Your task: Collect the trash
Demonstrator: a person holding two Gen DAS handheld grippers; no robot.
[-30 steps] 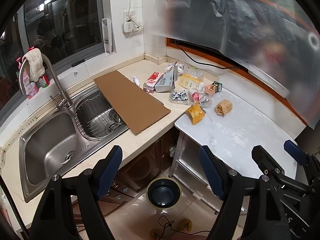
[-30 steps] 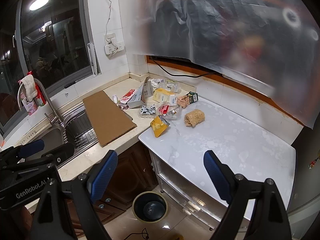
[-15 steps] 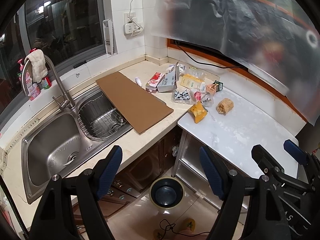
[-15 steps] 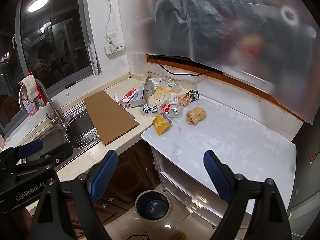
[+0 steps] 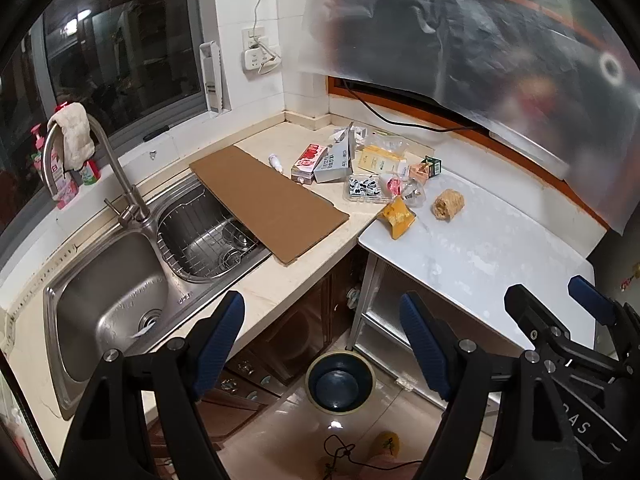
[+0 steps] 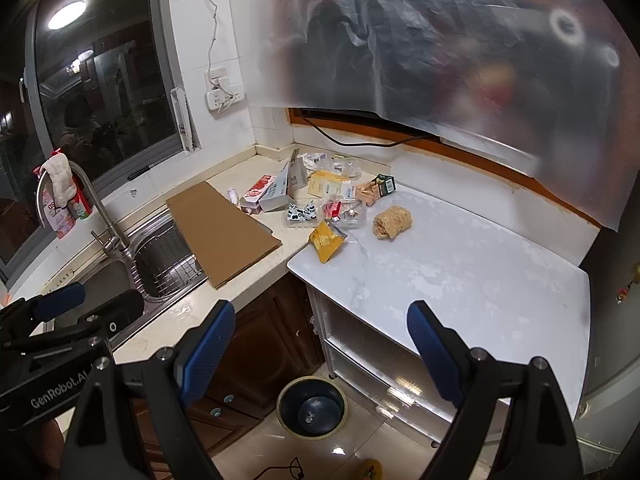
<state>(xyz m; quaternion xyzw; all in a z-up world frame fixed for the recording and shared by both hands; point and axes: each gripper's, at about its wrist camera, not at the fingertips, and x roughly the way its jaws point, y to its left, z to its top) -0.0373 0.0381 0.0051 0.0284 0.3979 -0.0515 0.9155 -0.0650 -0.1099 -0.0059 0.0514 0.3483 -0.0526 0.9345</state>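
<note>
Counter view drifted slightly; both hand-held grippers (image 5: 322,332) (image 6: 320,332) wide open, empty.

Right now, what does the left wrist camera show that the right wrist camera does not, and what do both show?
Only the left wrist view shows the whole steel sink basin with its round drain, and the right gripper at its edge.

Only the right wrist view shows the round ceiling lamp reflected in the window, and the left gripper at its edge.

Both show the flat brown cardboard sheet, the yellow snack wrapper and the dark round bin on the floor.
</note>
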